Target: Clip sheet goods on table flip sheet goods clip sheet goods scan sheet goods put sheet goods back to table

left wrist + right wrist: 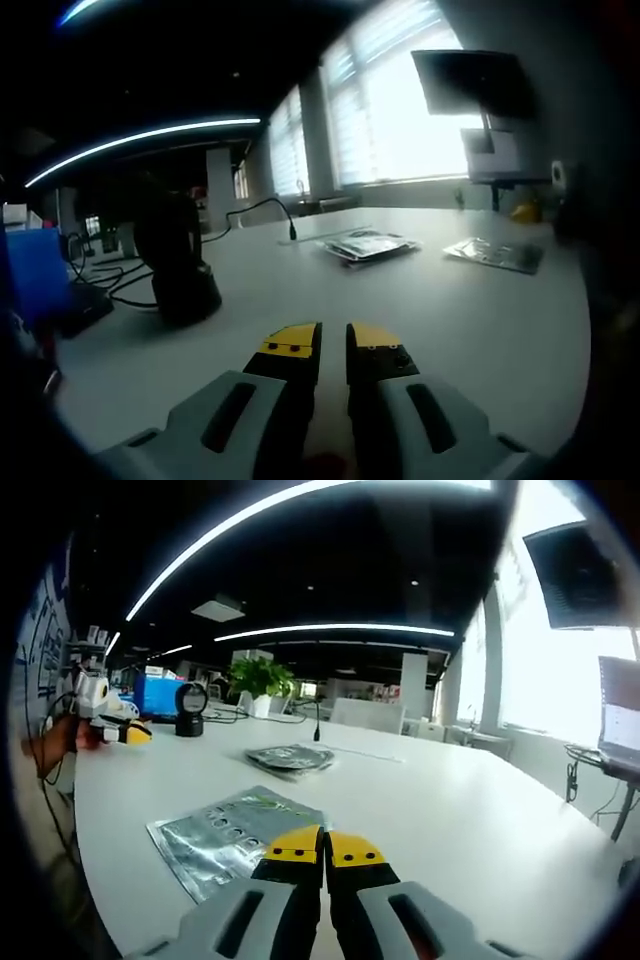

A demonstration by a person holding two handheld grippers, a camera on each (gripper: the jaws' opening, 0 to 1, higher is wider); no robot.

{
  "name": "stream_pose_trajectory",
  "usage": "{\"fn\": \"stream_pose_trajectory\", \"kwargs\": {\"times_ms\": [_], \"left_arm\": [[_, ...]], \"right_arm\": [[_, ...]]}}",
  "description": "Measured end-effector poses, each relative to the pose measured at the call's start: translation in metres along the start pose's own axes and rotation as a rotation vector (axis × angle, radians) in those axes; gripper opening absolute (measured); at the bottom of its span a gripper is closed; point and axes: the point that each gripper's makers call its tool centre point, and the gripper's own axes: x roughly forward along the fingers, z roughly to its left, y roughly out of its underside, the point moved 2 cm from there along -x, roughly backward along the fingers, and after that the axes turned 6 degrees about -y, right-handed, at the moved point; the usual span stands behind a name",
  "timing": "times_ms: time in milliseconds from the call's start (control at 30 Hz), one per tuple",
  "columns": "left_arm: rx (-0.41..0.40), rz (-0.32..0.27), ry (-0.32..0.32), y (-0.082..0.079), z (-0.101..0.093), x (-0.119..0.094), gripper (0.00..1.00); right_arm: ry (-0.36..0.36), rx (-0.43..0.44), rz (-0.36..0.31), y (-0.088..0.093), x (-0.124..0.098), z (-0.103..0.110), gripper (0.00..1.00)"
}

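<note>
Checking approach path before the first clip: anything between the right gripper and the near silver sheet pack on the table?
Nothing visible. In the right gripper view the right gripper, jaws together, sits right at the edge of the near sheet pack, which lies flat on the white table. The stack of packs lies further back, off the path.

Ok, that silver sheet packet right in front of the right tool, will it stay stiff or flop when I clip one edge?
The silver sheet packet lies flat and thin on the white table, so it will probably droop from a clipped edge. Its glossy film reflects light, so it may slide when pushed. It looks light. The right tool appears shut, just short of it.
</note>
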Motion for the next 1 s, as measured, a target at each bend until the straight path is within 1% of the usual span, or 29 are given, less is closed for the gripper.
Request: {"fn": "stream_pose_trajectory", "kwargs": {"times_ms": [33, 100, 233, 467, 700, 867, 1000], "left_arm": [[0.001, 0.0, 0.0, 0.0, 0.0, 0.0, 0.03], [0.003, -0.001, -0.001, 0.0, 0.0, 0.0, 0.03], [0.004, -0.002, 0.0, -0.001, -0.001, -0.001, 0.03], [0.004, -0.004, 0.006, -0.002, -0.003, -0.002, 0.03], [0.0, -0.014, 0.008, -0.003, -0.003, -0.004, 0.03], [0.013, -0.017, 0.021, -0.004, -0.006, -0.004, 0.03], [0.013, -0.024, 0.027, -0.005, -0.007, -0.005, 0.03]], "right_arm": [[0.001, -0.005, 0.014, -0.001, 0.0, -0.001, 0.0], [0.008, -0.02, 0.02, -0.004, 0.001, -0.004, 0.0], [0.001, 0.003, 0.025, -0.009, 0.005, -0.008, 0.0], [-0.004, -0.039, 0.05, -0.018, 0.012, -0.007, 0.03], [-0.037, -0.056, 0.105, -0.02, 0.026, -0.003, 0.07], [-0.058, -0.075, 0.141, -0.022, 0.035, -0.003, 0.09], [-0.074, -0.059, 0.16, -0.028, 0.043, -0.005, 0.1]]}}
